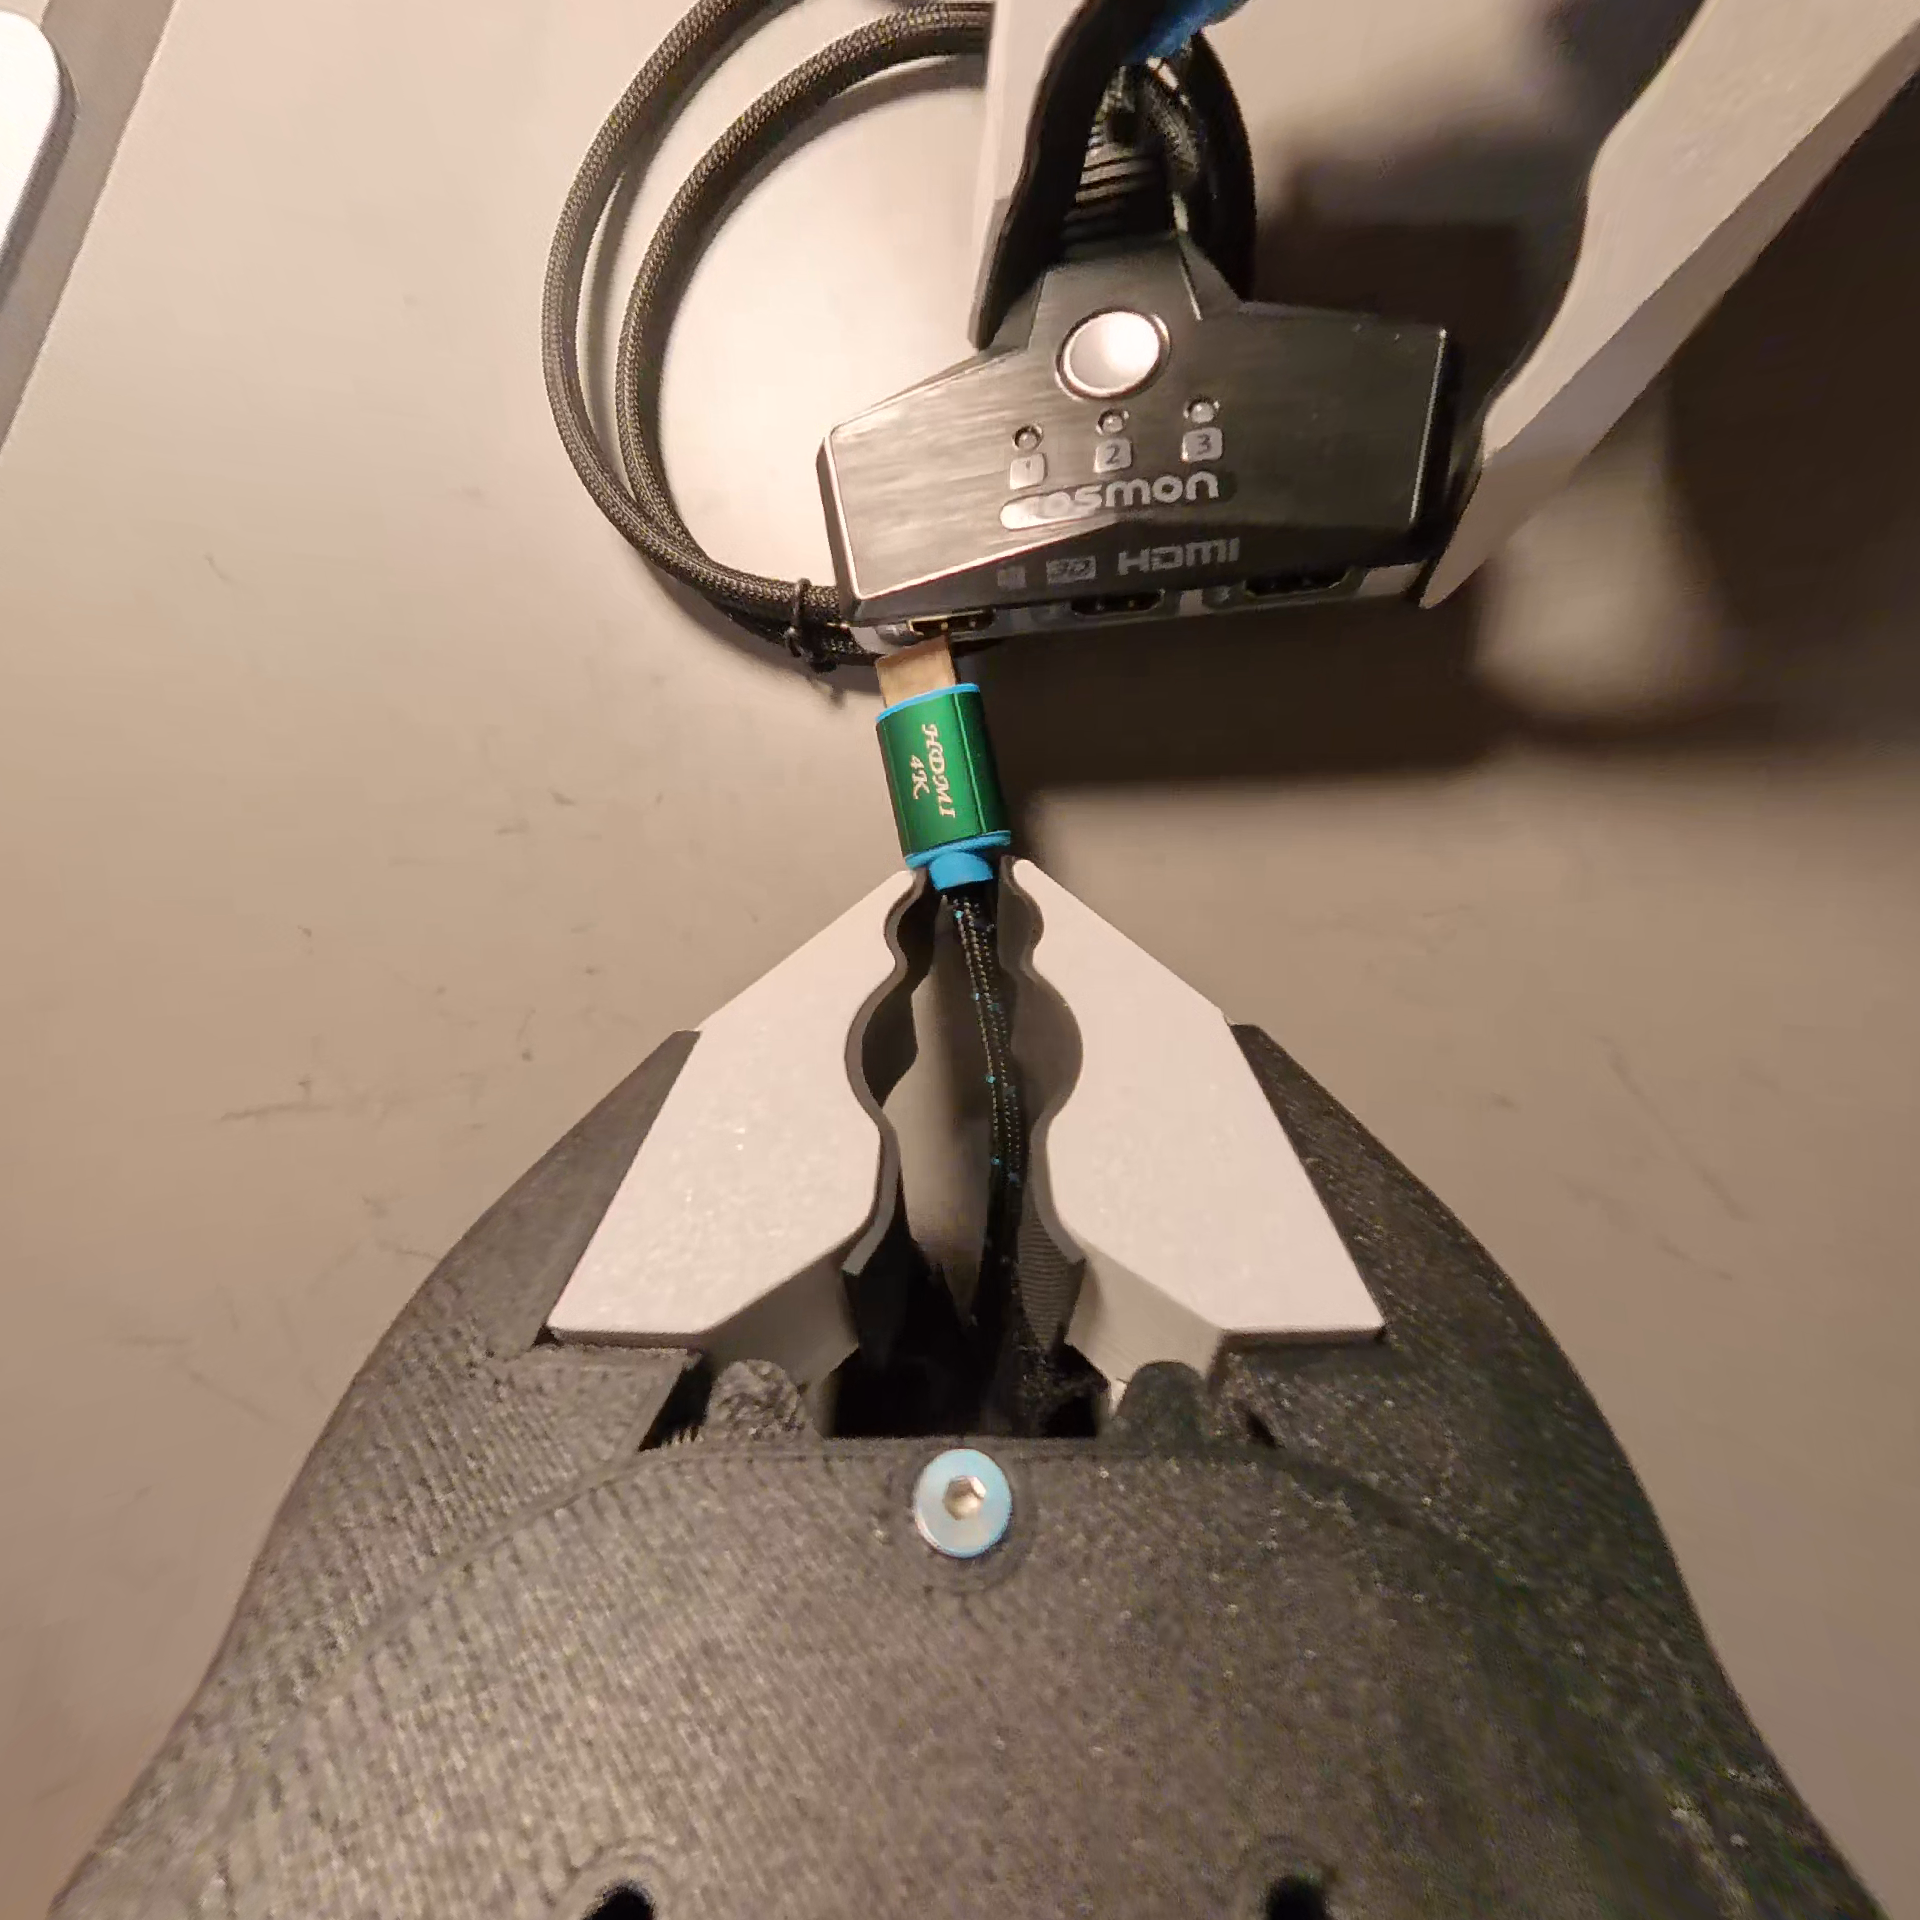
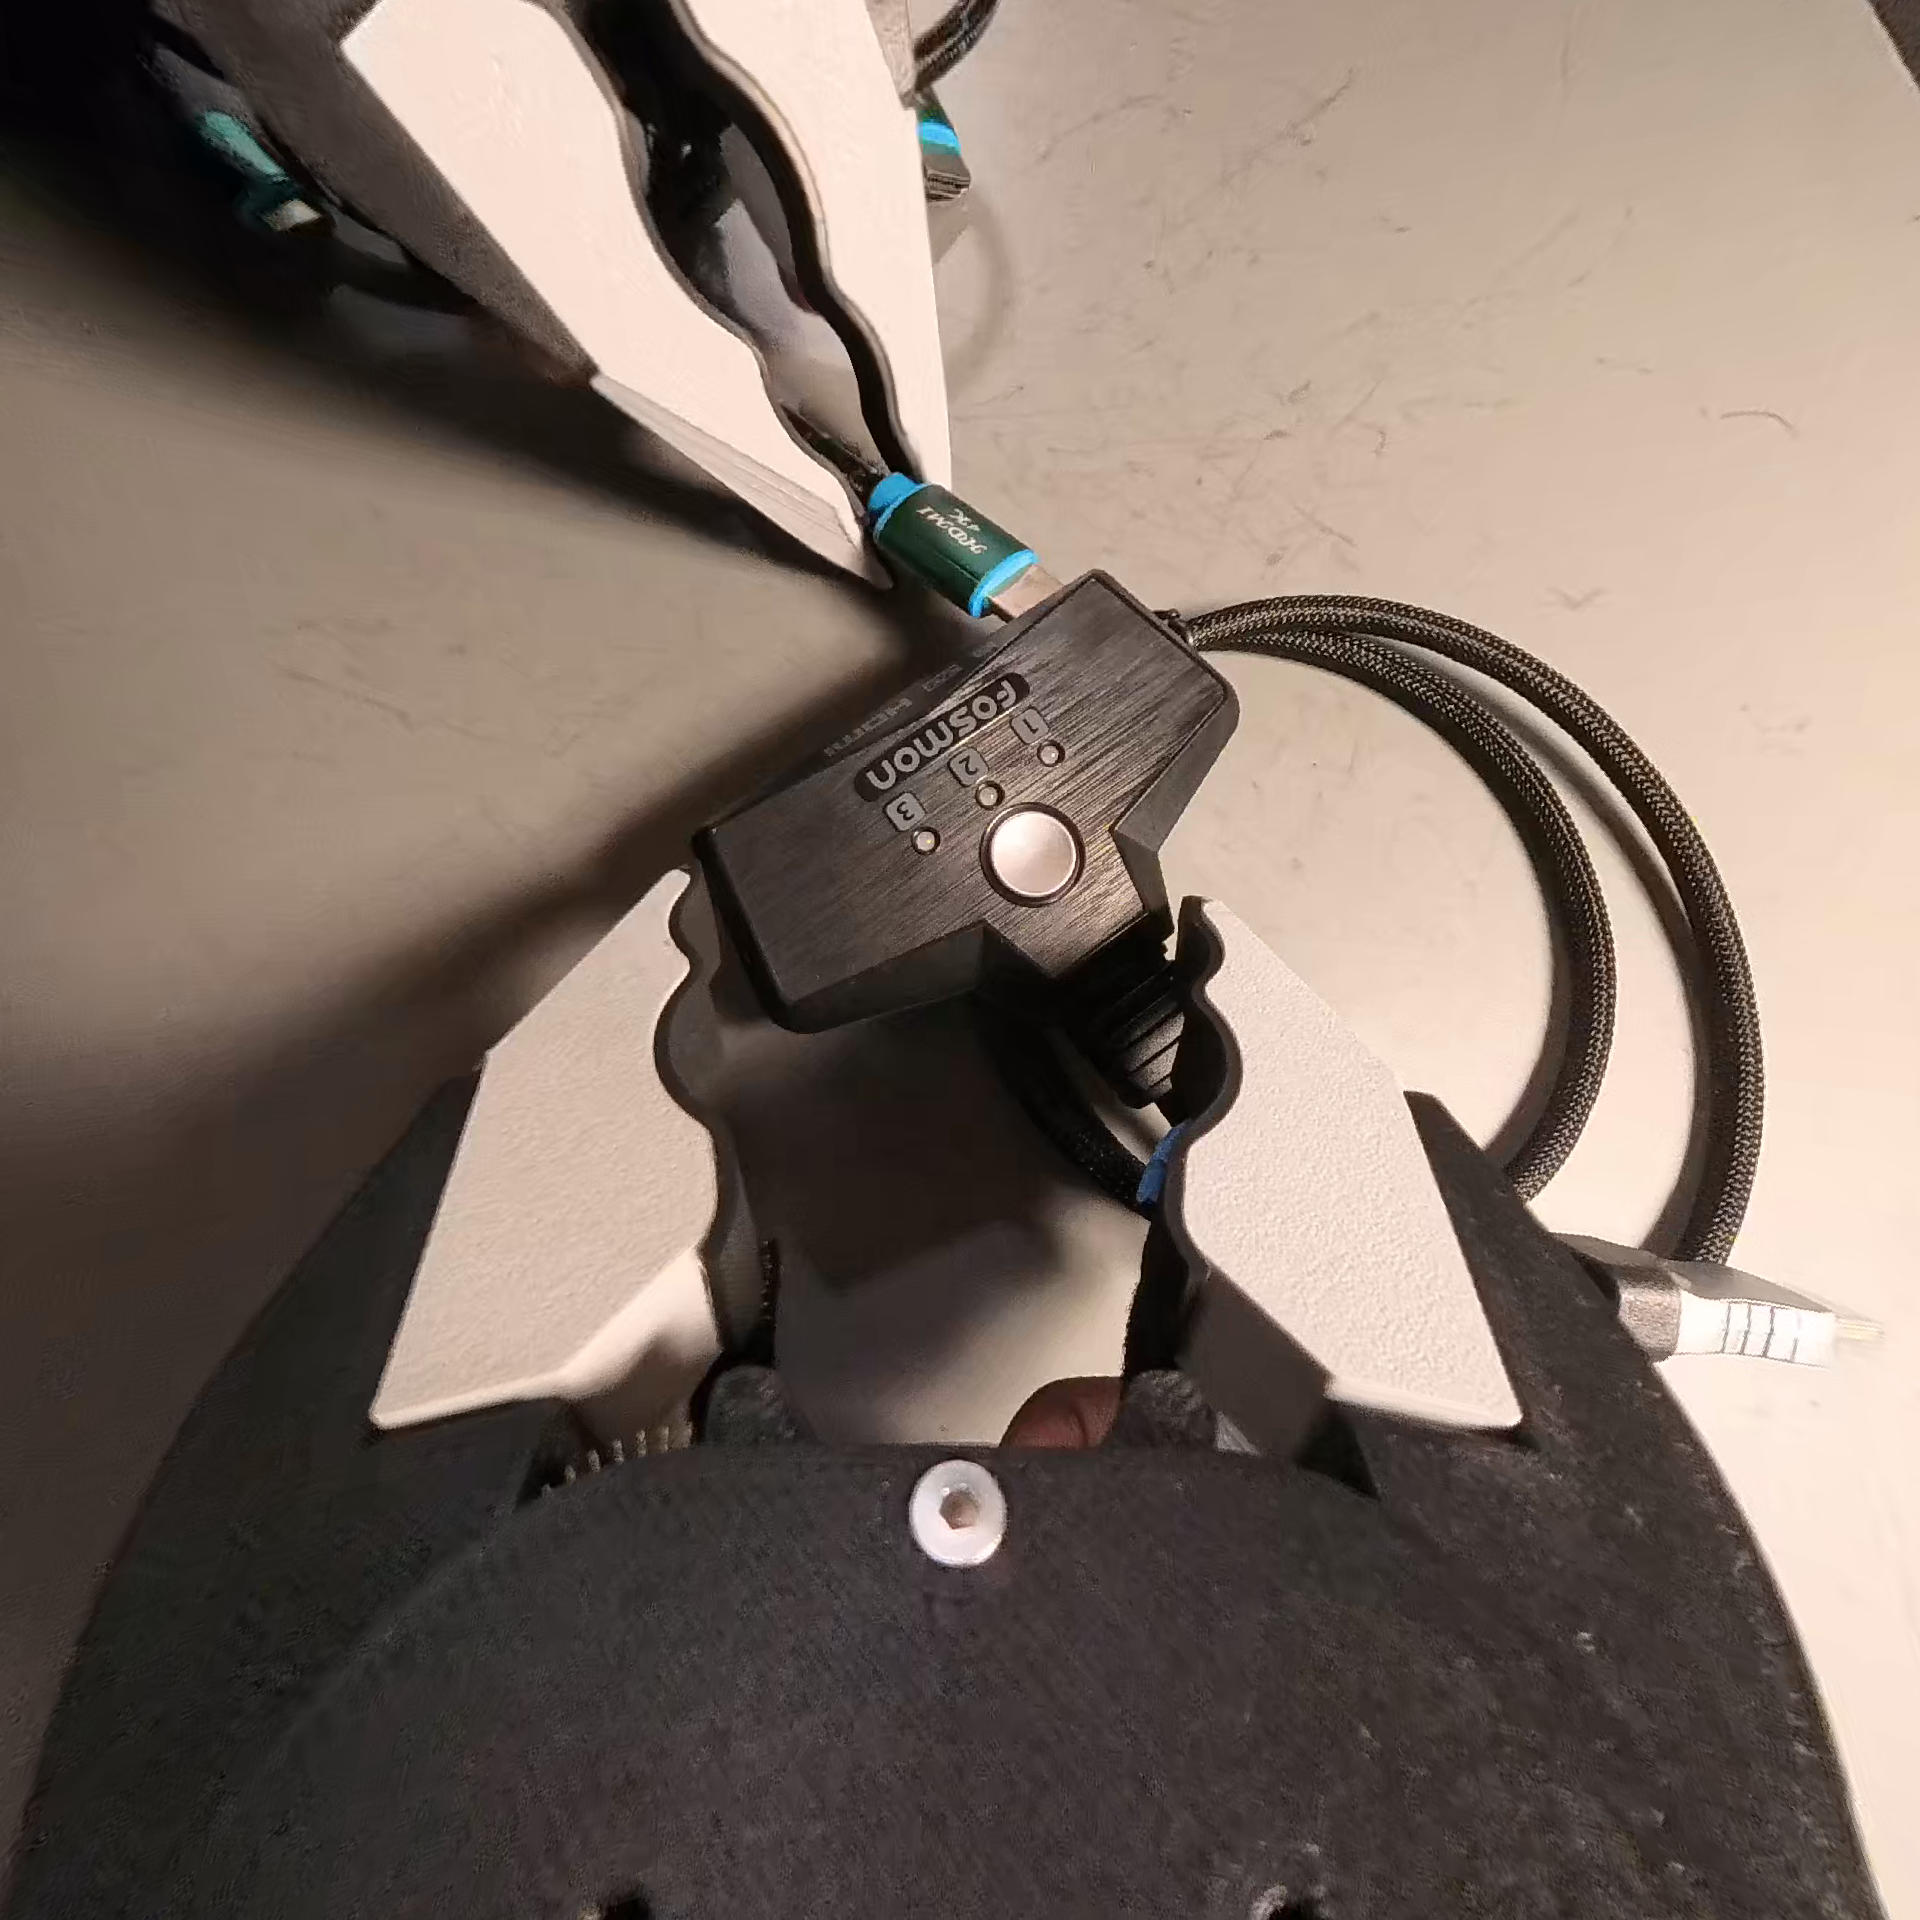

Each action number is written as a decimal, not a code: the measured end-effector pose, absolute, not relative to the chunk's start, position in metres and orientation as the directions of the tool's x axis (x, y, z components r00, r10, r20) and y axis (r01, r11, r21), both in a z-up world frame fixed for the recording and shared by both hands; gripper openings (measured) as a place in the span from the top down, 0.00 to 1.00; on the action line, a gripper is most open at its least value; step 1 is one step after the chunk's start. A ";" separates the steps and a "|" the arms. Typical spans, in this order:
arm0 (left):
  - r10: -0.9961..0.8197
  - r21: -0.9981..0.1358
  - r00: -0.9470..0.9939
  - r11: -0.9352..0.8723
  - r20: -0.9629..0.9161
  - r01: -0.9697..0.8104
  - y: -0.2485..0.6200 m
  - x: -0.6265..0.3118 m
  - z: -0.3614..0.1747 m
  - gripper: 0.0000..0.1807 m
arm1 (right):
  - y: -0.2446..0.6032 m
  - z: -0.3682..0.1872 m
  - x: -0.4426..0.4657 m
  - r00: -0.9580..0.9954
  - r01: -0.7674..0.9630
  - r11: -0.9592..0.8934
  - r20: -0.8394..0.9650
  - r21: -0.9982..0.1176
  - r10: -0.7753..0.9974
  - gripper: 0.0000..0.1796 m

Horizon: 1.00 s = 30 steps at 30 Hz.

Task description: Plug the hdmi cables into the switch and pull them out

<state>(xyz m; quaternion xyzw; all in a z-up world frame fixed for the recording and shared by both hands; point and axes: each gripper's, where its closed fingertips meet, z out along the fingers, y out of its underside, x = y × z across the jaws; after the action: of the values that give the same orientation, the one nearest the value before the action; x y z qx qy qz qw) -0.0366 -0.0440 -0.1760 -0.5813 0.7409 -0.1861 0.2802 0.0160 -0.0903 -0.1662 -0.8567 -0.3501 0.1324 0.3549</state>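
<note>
Nosing green plug (image 1: pixel 940 769), long axis toward 12 o'clock, at switch's (image 1: pixel 1132 488) leftmost port with left tongs (image 1: pixel 961 883) clenched on its cable, right tongs (image 2: pixel 940 920) gripping switch's tail.

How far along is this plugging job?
Still early. The right tongs already steady the black switch. The left tongs hold the green plug's cable, its metal tip at the first port but not pushed home. Two other ports look empty; another blue-banded plug waits on the table.
</note>
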 end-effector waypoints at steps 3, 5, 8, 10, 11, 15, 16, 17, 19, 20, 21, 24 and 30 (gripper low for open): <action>-0.929 -0.576 -0.220 0.358 -0.298 -0.735 -0.044 -0.036 -0.174 0.93 | -0.090 -0.166 0.017 0.723 0.511 -0.506 0.029 -0.695 0.690 0.50; -0.886 -0.540 -0.262 0.445 -0.383 -0.714 -0.044 -0.036 -0.172 0.94 | -0.090 -0.165 0.016 0.723 0.514 -0.506 0.032 -0.693 0.691 0.50; -0.817 -0.473 -0.313 0.545 -0.484 -0.692 -0.044 -0.036 -0.171 0.94 | -0.089 -0.166 0.016 0.723 0.521 -0.506 0.040 -0.687 0.690 0.50; -0.771 -0.426 -0.337 0.596 -0.540 -0.681 -0.043 -0.035 -0.170 0.94 | -0.089 -0.166 0.016 0.723 0.528 -0.505 0.049 -0.683 0.689 0.50; -0.749 -0.401 -0.345 0.616 -0.566 -0.678 -0.042 -0.036 -0.169 0.94 | -0.089 -0.166 0.015 0.722 0.530 -0.503 0.053 -0.682 0.690 0.50; -0.702 -0.332 -0.362 0.644 -0.613 -0.689 -0.037 -0.036 -0.169 0.94 | -0.091 -0.167 0.014 0.712 0.548 -0.496 0.065 -0.674 0.699 0.51; -0.693 -0.319 -0.365 0.650 -0.622 -0.690 -0.035 -0.036 -0.169 0.94 | -0.091 -0.167 0.013 0.708 0.552 -0.493 0.066 -0.673 0.703 0.51; -0.682 -0.305 -0.372 0.657 -0.629 -0.689 -0.034 -0.037 -0.168 0.94 | -0.092 -0.167 0.012 0.705 0.556 -0.490 0.068 -0.672 0.706 0.51; -0.673 -0.291 -0.381 0.664 -0.634 -0.689 -0.034 -0.037 -0.168 0.94 | -0.093 -0.167 0.011 0.702 0.563 -0.490 0.072 -0.666 0.709 0.51; -0.675 -0.291 -0.382 0.663 -0.631 -0.690 -0.034 -0.038 -0.169 0.94 | -0.093 -0.167 0.011 0.702 0.566 -0.490 0.076 -0.663 0.708 0.51; -0.679 -0.296 -0.376 0.658 -0.630 -0.693 -0.033 -0.037 -0.169 0.94 | -0.093 -0.168 0.011 0.704 0.567 -0.491 0.080 -0.661 0.706 0.51; -0.726 -0.347 -0.324 0.609 -0.607 -0.713 -0.032 -0.035 -0.169 0.95 | -0.091 -0.168 0.011 0.717 0.556 -0.501 0.077 -0.664 0.693 0.51; -0.928 -0.597 -0.153 0.339 -0.340 -0.728 -0.036 -0.032 -0.172 0.93 | -0.089 -0.168 0.013 0.735 0.527 -0.519 0.055 -0.673 0.675 0.52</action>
<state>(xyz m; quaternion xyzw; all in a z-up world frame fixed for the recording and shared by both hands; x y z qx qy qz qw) -0.0316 -0.0359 -0.1720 -0.5557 0.7448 -0.1481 0.3385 0.0130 -0.0895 -0.1681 -0.8649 -0.3476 0.1072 0.3459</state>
